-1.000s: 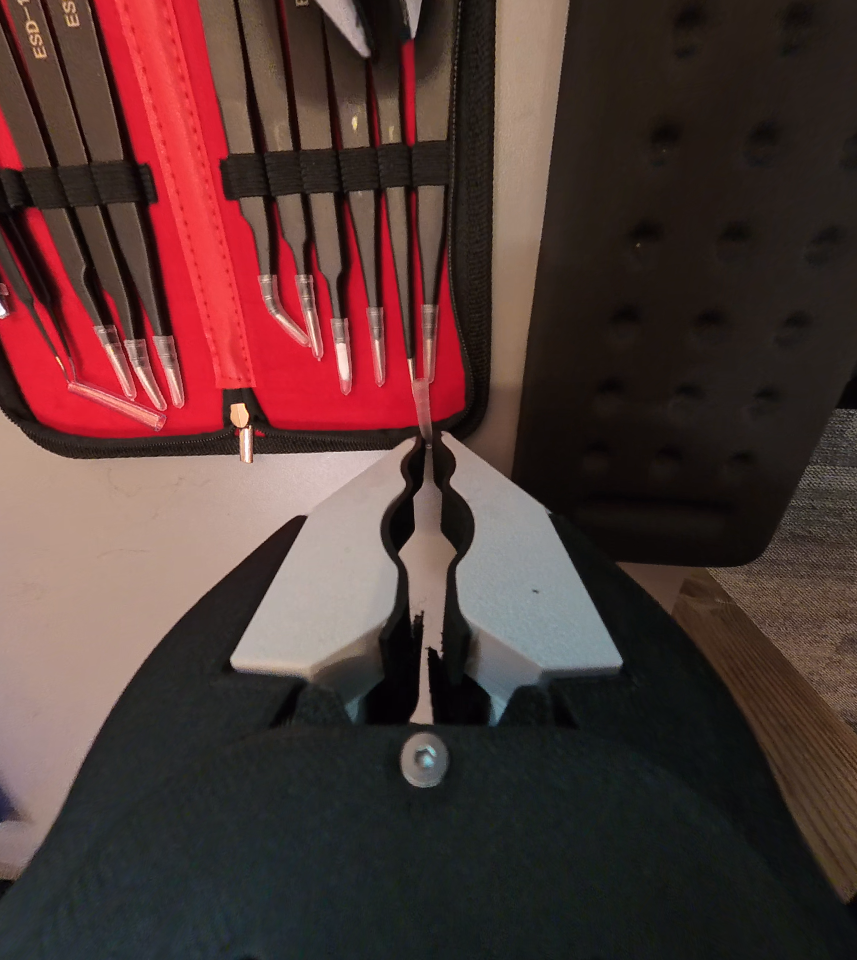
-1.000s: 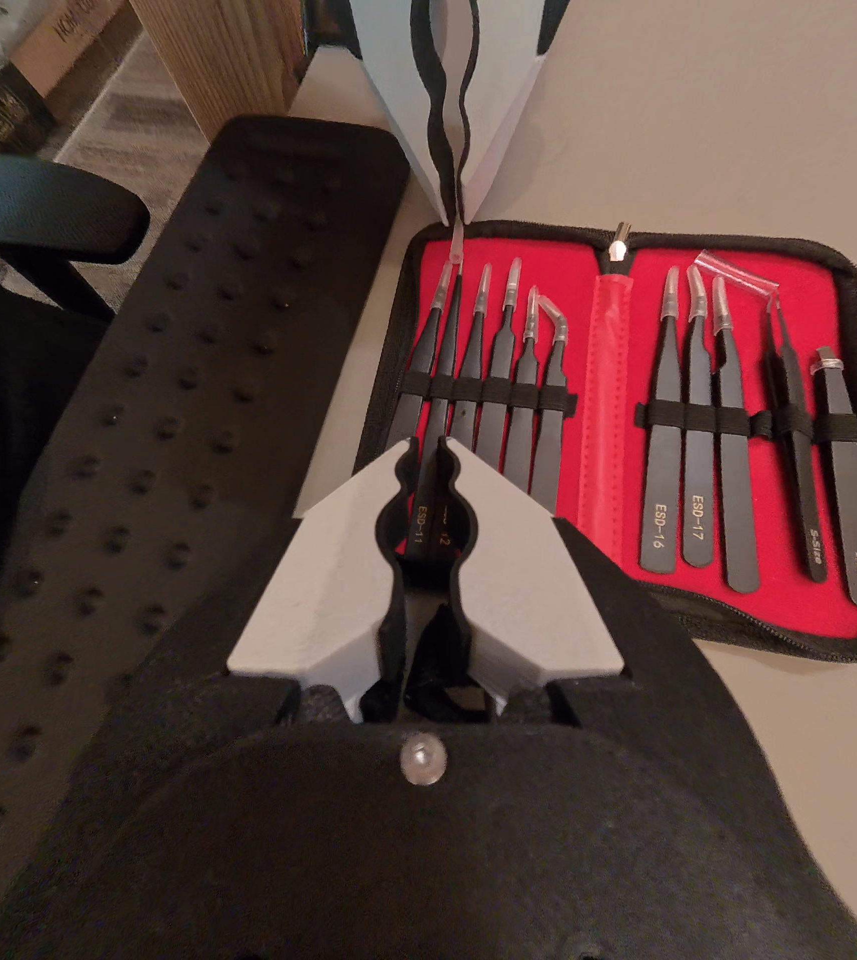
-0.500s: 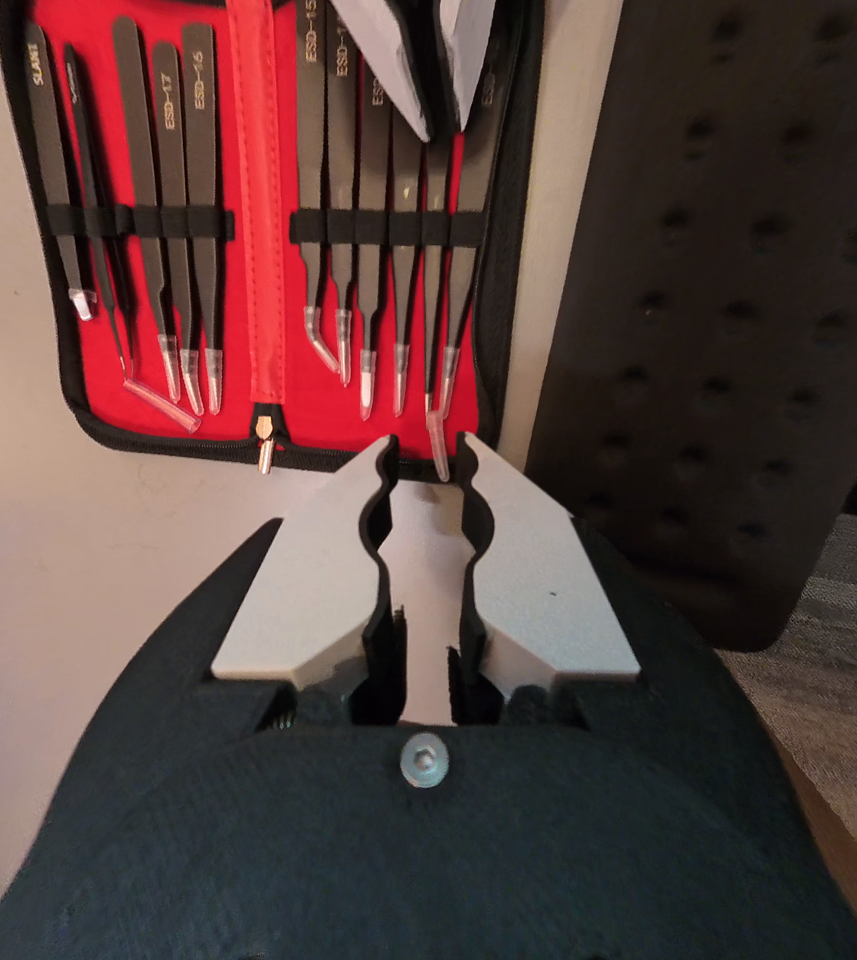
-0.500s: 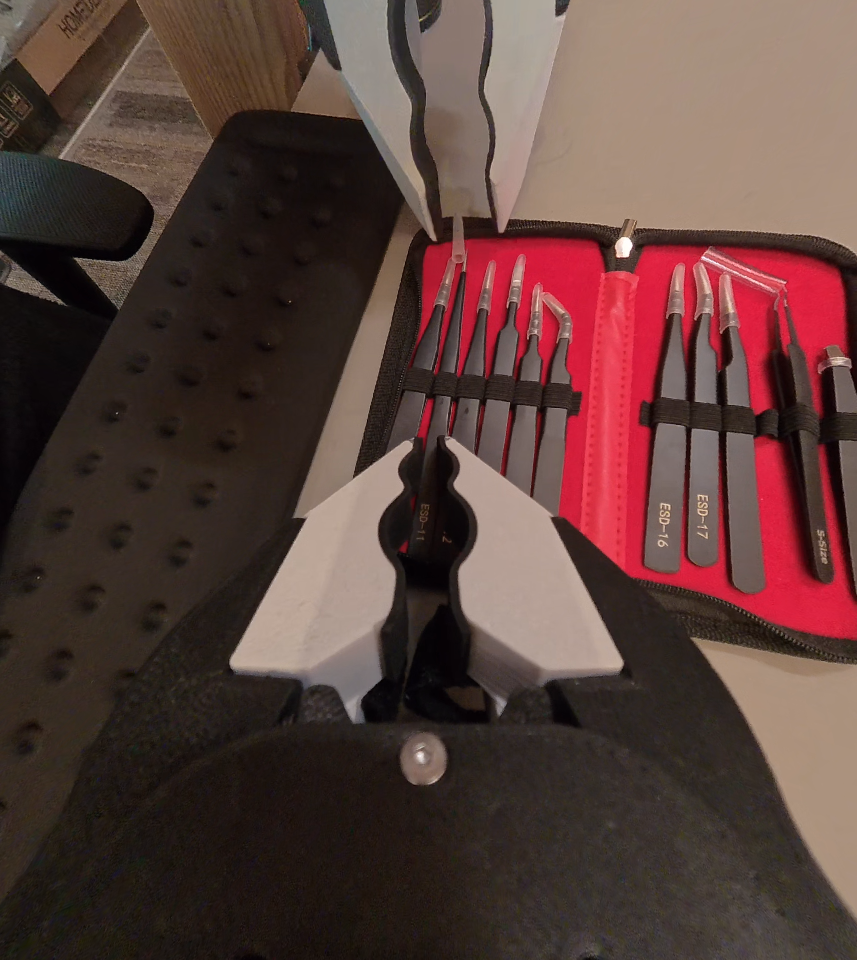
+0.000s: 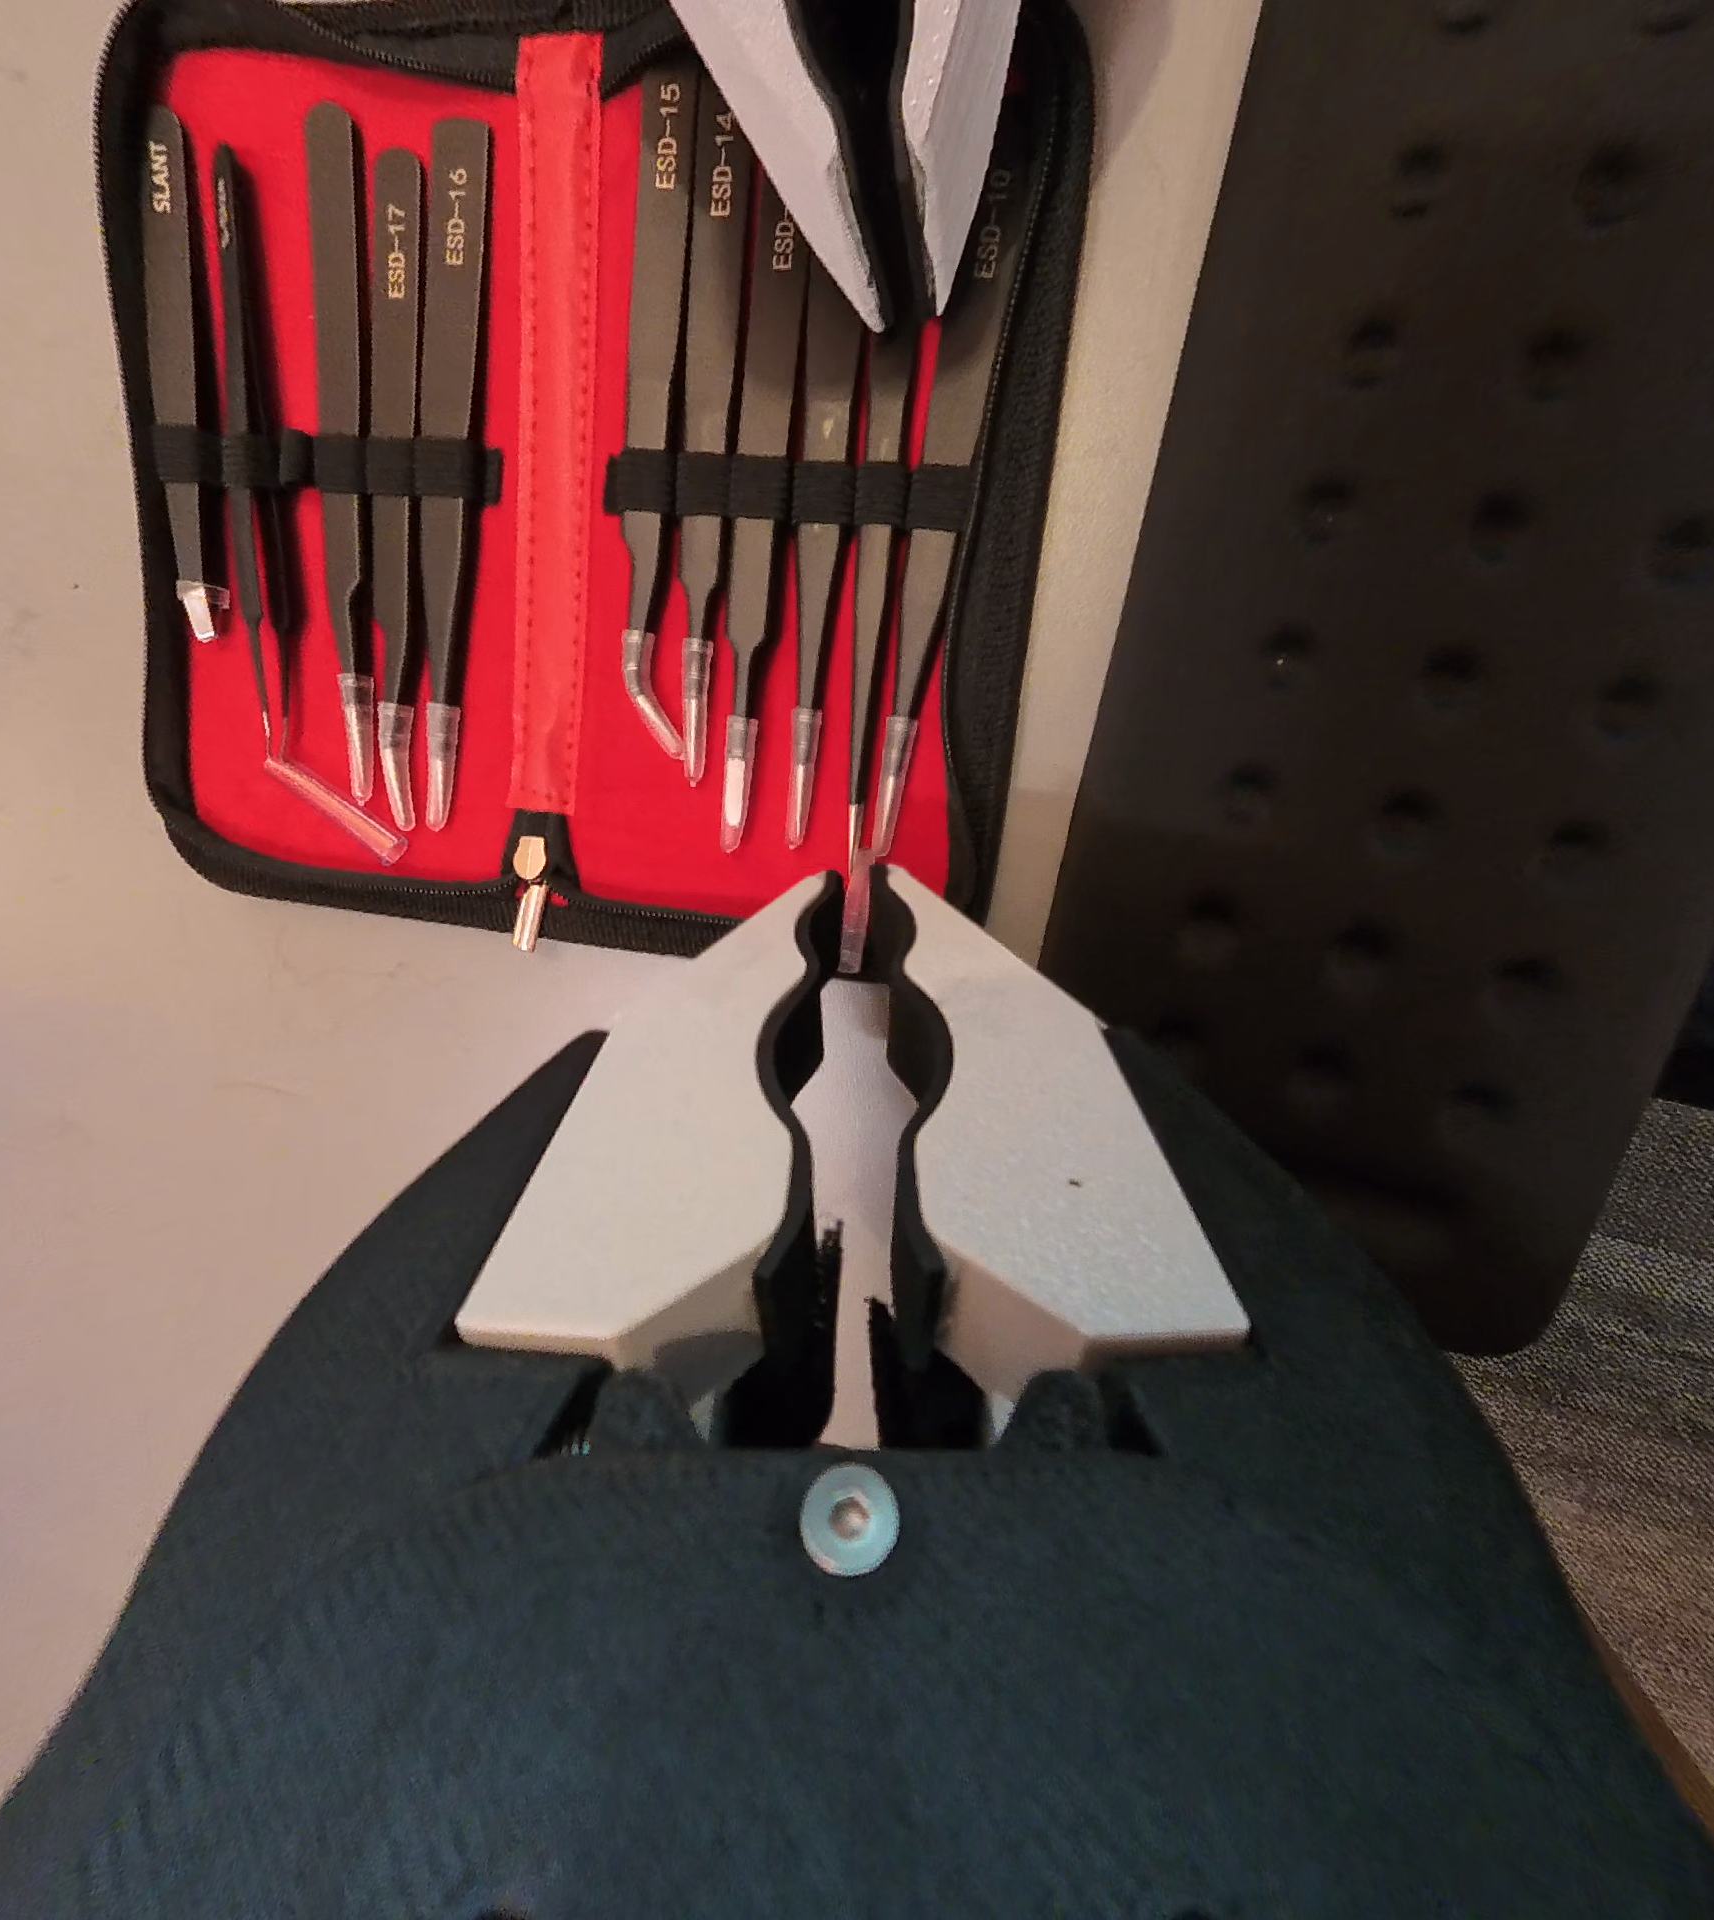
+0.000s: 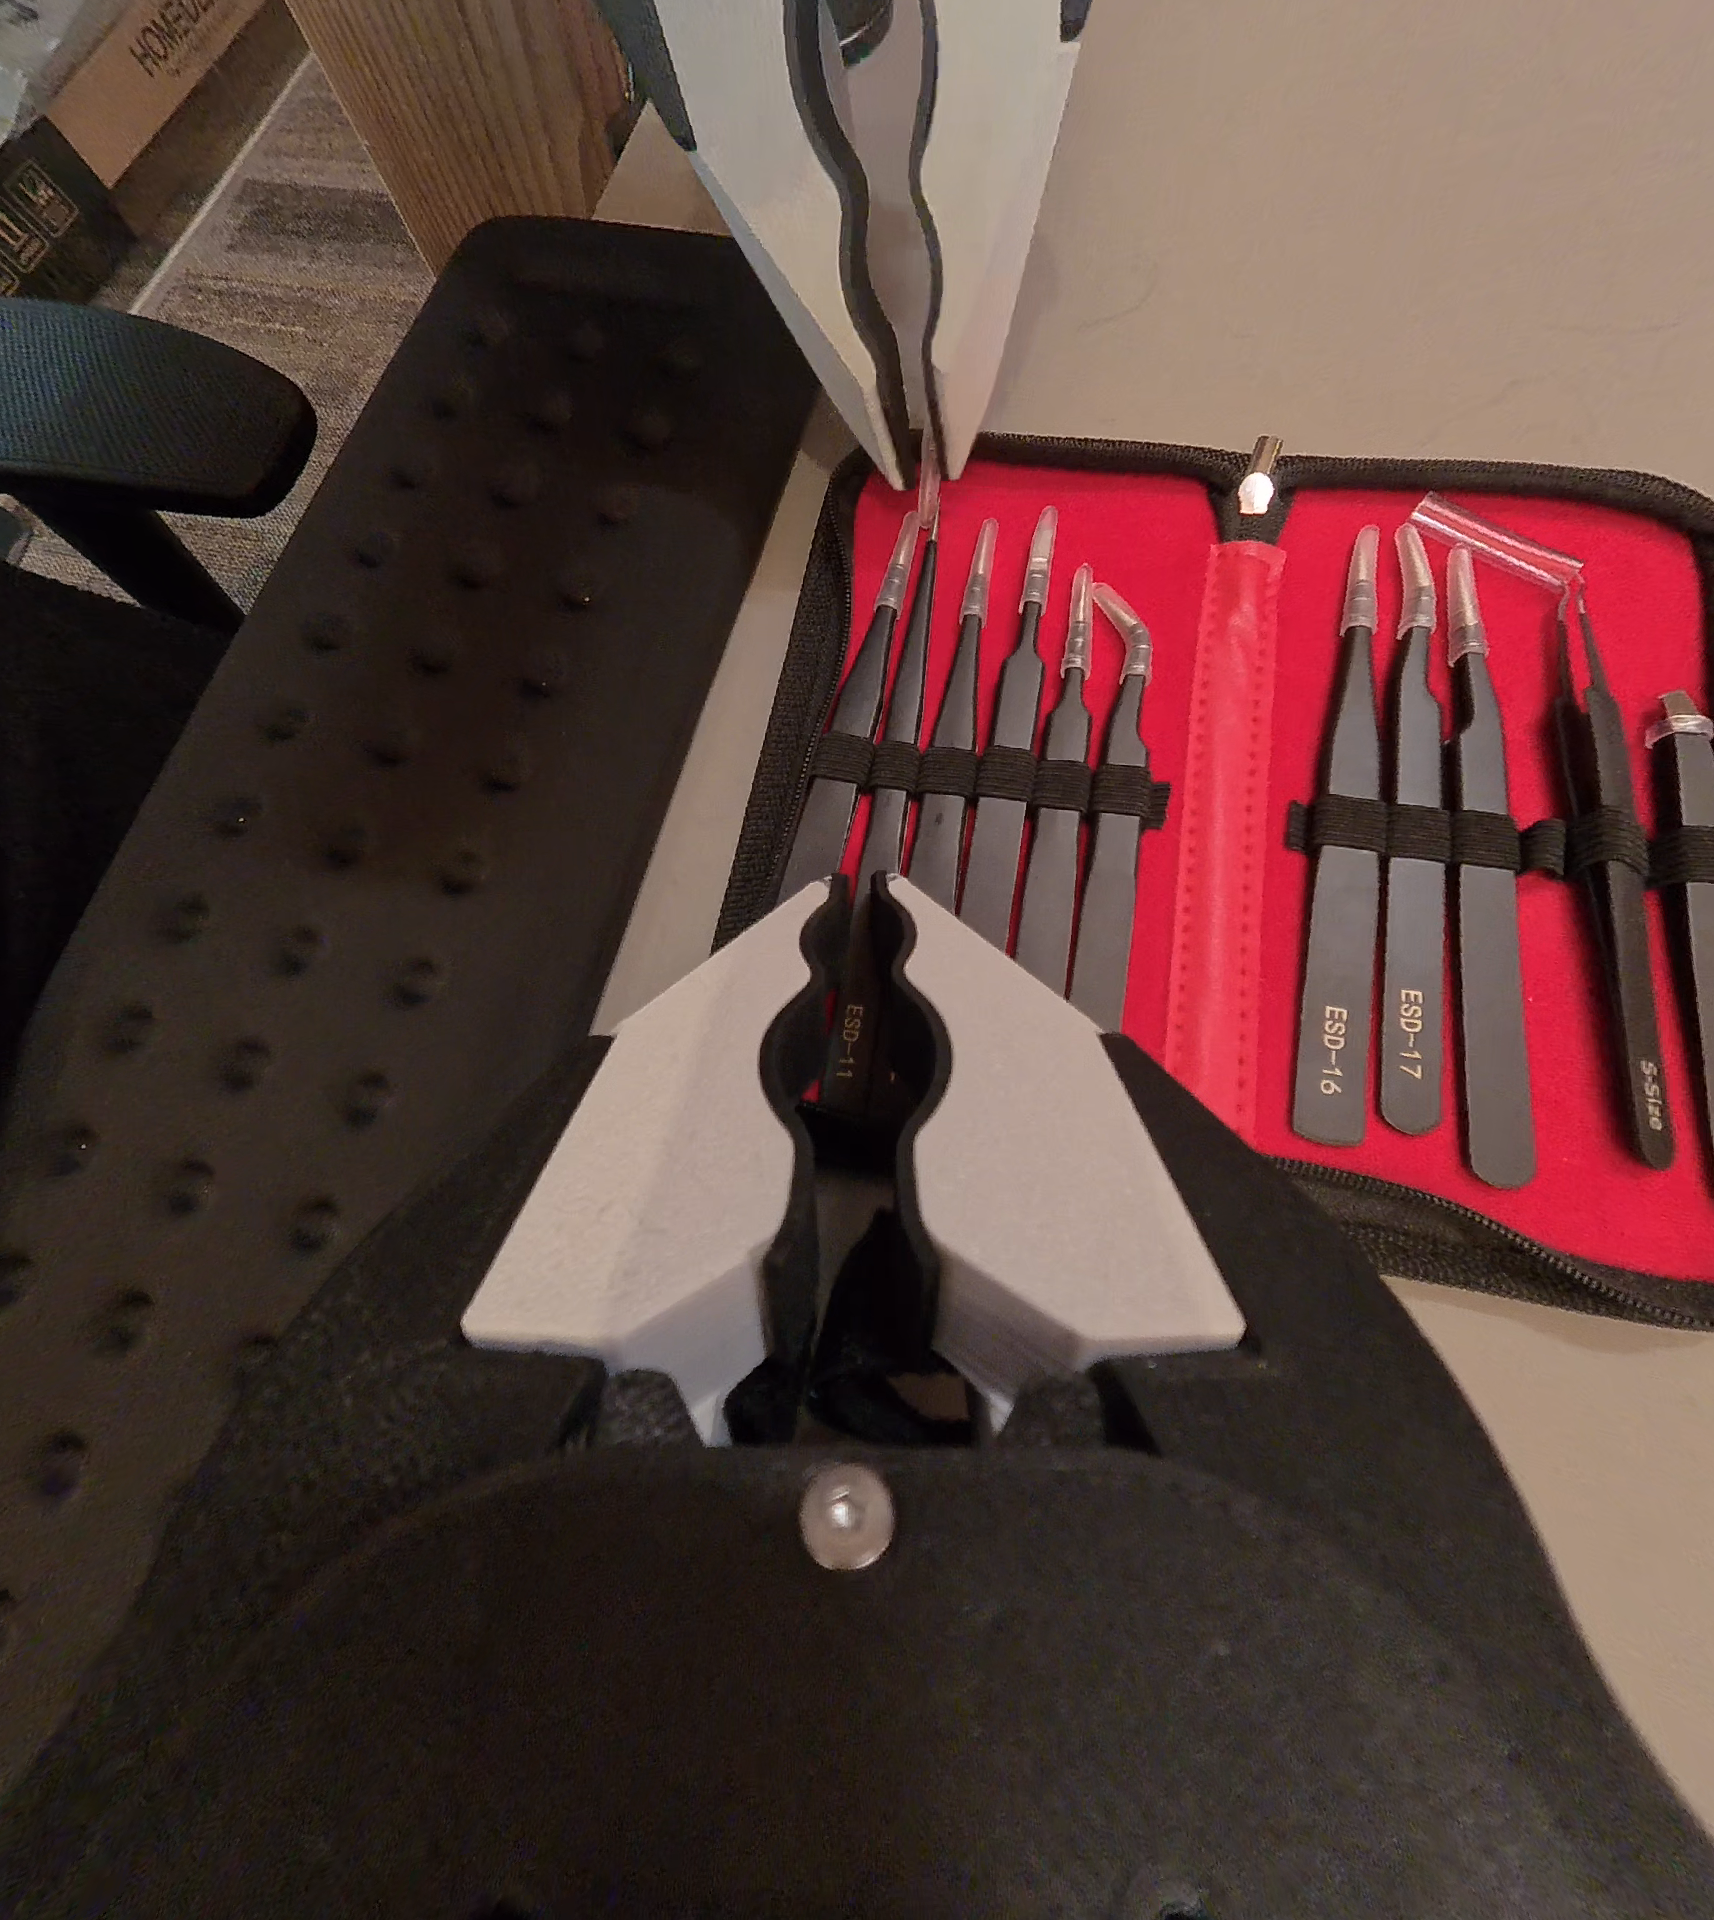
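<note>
clear cap pinched by left gripper; right gripper clamps black tweezer.

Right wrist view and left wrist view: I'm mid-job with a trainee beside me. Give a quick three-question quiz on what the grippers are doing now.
1. True or false: the left gripper pinches a clear tip cap just off a tweezer's point.
2. The right gripper is shut on: A the zipper pull; B the handle end of a black tweezer; C the elastic band.
3. Fill in: the lining of the open case is ___.

Key: 1 true; 2 B; 3 red.
</note>
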{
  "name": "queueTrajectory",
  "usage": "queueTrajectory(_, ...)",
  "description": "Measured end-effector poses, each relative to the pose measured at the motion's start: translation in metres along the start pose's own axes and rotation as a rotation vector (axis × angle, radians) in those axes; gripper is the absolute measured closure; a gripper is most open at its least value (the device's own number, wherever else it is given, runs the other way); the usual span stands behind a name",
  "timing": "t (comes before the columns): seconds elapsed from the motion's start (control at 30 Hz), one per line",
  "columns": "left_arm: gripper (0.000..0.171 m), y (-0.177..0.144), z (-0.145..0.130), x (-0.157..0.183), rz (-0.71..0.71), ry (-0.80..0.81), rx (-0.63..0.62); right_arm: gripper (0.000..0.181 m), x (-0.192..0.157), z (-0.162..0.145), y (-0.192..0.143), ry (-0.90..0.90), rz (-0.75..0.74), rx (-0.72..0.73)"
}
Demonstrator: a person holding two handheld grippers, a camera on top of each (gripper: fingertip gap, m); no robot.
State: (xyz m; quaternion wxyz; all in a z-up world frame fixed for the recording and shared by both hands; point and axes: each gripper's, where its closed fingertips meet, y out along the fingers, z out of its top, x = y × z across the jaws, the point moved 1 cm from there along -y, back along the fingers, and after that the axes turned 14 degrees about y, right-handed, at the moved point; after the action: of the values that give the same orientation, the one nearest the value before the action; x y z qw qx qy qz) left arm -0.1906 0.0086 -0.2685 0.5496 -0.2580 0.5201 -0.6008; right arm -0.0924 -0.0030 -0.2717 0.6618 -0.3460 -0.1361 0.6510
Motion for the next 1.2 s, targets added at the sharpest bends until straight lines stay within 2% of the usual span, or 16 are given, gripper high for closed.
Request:
queueTrajectory(0.53,0.17,-0.006,-0.008,0.004,0.02,-0.04,-0.019,0.181,0.0,-0.001,-0.001,0.002,0.004,-0.001)
queueTrajectory(0.73,0.17,-0.022,0.006,-0.026,0.214,-0.253,0.13,0.178,-0.002,0.012,-0.006,-0.02,-0.032,0.05)
queueTrajectory(0.87,0.17,-0.039,0.018,-0.052,0.319,-0.551,0.376,0.173,-0.003,0.029,-0.014,-0.009,-0.047,0.122)
queueTrajectory(0.93,0.17,-0.034,0.016,-0.052,0.298,-0.66,0.428,0.172,0.0,0.027,-0.014,0.004,-0.055,0.119)
queueTrajectory(1.03,0.17,-0.017,0.012,-0.045,0.259,-0.755,0.41,0.172,0.004,0.024,-0.016,0.012,-0.064,0.116)
queueTrajectory(1.2,0.169,0.012,0.002,-0.037,0.239,-0.772,0.258,0.172,0.004,0.021,-0.014,0.012,-0.063,0.101)
